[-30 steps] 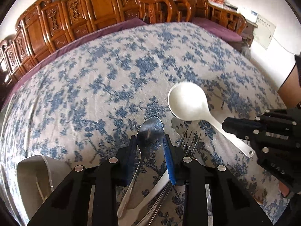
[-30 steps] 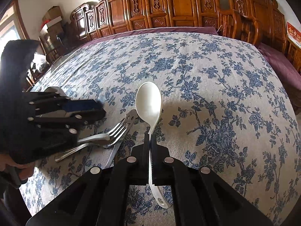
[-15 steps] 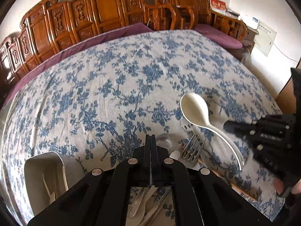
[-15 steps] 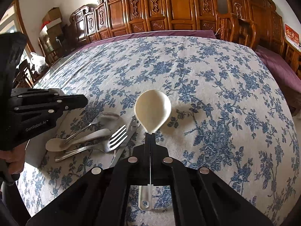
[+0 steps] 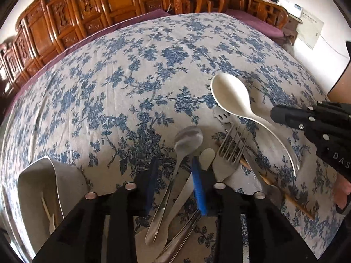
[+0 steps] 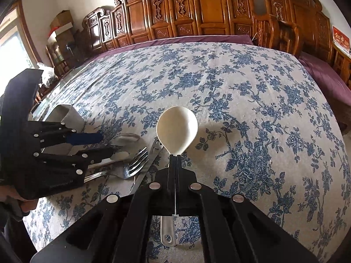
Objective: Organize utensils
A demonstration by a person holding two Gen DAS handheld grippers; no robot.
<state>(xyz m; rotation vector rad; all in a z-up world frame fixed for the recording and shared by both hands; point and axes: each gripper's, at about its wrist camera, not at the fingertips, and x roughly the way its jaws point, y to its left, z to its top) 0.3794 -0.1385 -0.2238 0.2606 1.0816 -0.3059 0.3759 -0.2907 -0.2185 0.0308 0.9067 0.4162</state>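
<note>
On a round table under a blue-flowered cloth [image 5: 136,70], a person sorting cutlery works two hand-held grippers. At far left, near the table's edge, stands the pale utensil holder [image 5: 37,188], with one white piece already inside. Just right of it, the left gripper [image 5: 174,177] points steeply down over a heap of loose cutlery; its blue-padded jaws have just been opening and now stand apart, and the steel spoon [image 5: 185,144] passes between them with neither pad seen pressing on it, so the spoon appears free. That spoon lies with its bowl toward the far side and its handle running back to the near edge under the gripper, almost in line with the fingers, which suggests a plain closing of the jaws across the handle is what the next pick-up needs. Close on its right lie a flat white-handled piece [image 5: 193,188], then a fork [image 5: 230,151] with tines pointing away, a slotted steel utensil [image 5: 222,116] and a wooden chopstick [image 5: 285,195] slanting to the near right. Farther right, the right gripper [image 6: 175,175] is clenched on the thin handle of the white ladle spoon [image 6: 177,132], held with its bowl forward above the cloth and the handle's end hanging below the jaws. The holder sits well to the left of that ladle, with the left gripper and the heap between them, so the left hand is the nearer to it.
</note>
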